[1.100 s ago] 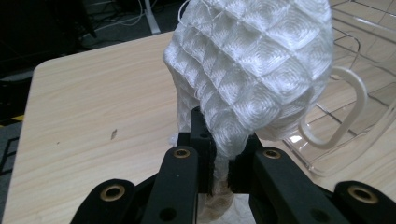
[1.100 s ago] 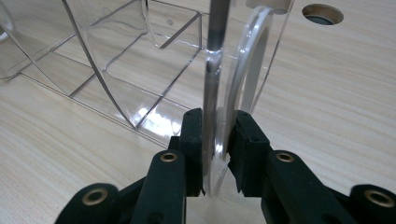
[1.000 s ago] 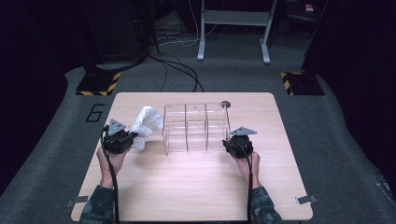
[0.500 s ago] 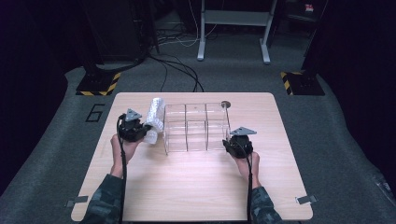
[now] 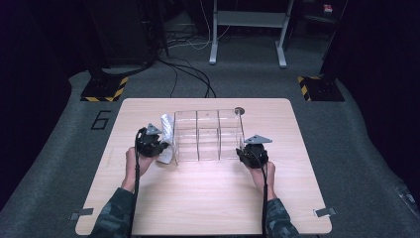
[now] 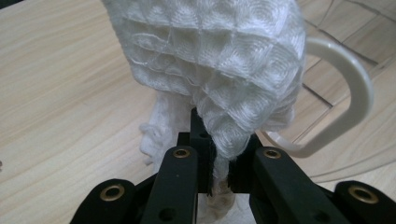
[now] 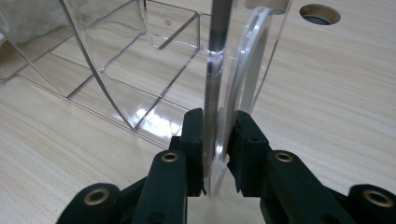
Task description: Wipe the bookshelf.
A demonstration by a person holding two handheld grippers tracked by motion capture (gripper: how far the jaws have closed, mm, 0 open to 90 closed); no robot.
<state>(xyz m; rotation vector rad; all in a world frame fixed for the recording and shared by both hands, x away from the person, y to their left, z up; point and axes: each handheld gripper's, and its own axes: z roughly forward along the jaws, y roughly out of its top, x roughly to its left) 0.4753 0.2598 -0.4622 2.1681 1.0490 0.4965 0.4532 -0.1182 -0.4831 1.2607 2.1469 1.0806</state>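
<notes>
White waffle cloth (image 6: 219,60) clamped in left gripper (image 6: 219,154) jaws, right gripper (image 7: 218,140) jaws clamped on clear organizer (image 7: 212,93) wall

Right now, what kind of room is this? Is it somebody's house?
Probably not a house: it looks like a lab or recording studio. A lone wooden table stands on grey carpet marked with a 6, with loose cables and yellow-and-black striped stand bases behind it.

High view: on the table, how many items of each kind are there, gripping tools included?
Clear plastic divided organiser box: 1
White waffle-weave cloth: 1
Black two-jaw tools: 2, the left tool shut on the cloth, the right tool shut on the box's wall
Total: 4
</notes>
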